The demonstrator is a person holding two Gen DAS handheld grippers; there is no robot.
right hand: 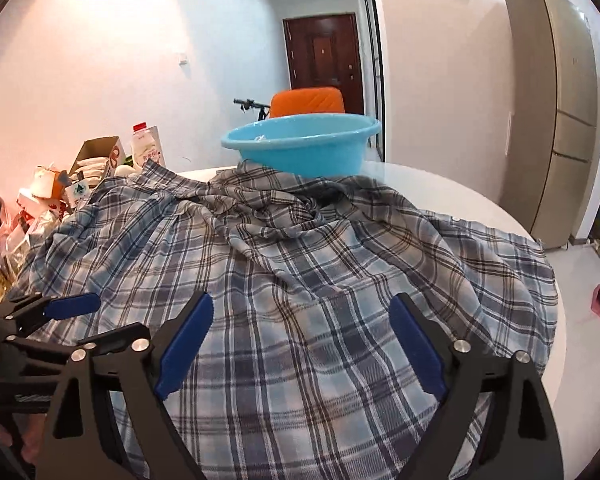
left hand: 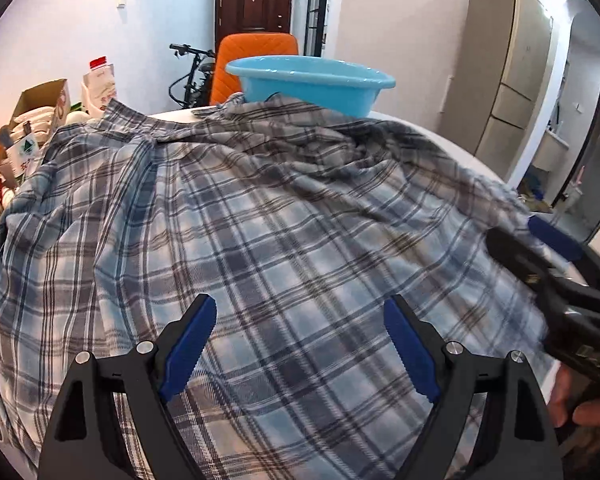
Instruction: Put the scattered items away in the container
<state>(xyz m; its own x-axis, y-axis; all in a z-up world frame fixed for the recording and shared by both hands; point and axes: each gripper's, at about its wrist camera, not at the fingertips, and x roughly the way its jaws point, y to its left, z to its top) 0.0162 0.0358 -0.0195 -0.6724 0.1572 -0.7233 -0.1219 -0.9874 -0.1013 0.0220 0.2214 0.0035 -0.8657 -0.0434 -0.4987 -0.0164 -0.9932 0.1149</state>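
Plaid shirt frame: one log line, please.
plaid shirt spread on table | blue basin behind | left gripper open | right gripper open

Orange chair (right hand: 308,102); bicycle (left hand: 192,76), brown door (right hand: 324,58)

A shirt (right hand: 292,280) lies spread across the tabletop (right hand: 440,184). Behind it stands a basin (right hand: 300,148), apparently touching its far edge. Boxes (right hand: 96,160) crowd the left.

Plaid shirt (right hand: 300,280) covers the table (right hand: 440,184), apparently touching the blue basin (right hand: 300,148).
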